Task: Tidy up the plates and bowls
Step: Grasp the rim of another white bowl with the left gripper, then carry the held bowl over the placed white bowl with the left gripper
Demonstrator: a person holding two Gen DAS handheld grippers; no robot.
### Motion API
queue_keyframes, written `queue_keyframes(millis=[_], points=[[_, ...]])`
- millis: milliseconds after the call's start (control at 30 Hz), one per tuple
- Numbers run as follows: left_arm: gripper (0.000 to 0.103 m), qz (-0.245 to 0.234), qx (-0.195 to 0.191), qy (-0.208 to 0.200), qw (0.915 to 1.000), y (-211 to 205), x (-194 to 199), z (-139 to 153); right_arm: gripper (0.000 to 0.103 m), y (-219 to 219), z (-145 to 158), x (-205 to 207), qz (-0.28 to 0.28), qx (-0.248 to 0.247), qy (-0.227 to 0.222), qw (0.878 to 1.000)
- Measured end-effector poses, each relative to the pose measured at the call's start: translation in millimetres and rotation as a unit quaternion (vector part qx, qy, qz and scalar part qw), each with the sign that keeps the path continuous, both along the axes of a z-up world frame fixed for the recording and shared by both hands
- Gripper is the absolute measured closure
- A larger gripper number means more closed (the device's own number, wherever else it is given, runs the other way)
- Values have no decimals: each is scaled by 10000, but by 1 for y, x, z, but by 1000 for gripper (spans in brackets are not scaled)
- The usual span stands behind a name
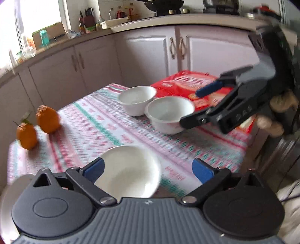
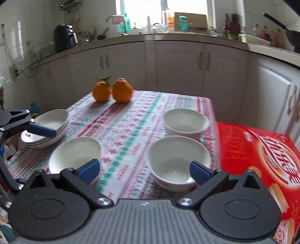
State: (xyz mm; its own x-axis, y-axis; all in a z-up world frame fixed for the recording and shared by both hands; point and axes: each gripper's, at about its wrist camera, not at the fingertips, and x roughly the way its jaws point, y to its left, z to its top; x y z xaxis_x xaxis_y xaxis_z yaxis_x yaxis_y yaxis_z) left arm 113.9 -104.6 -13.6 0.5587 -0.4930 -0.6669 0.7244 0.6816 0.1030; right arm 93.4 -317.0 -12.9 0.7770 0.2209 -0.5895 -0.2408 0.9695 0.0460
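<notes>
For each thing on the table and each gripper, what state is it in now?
left gripper: open, holds nothing.
right gripper: open, holds nothing.
near bowl: upright, empty.
far bowl: upright, empty.
single plate: flat on the cloth, empty.
plate stack: stacked at the table edge.
two oranges: whole, side by side.
red box: closed.

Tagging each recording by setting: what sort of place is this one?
Most likely a home kitchen. A countertop over white cabinets runs round the room, carrying a knife block and a frying pan, and white bowls sit on a small table with a patterned cloth.
</notes>
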Motion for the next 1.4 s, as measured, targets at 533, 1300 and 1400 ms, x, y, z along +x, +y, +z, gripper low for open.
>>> queue_keyframes(millis=[533,1300,1400], points=[[3,-166,-56,394,9991,-62,64,-5,0,-26,-39,6,-322,-563,194,9977],[28,-716,364,1208,9894,-127,145,-34,13,-31,-58,33,145,-551,97,9983],[33,-716,336,1317,9881,-128,151,-35,15,-31,-57,33,180,-545,84,9983]])
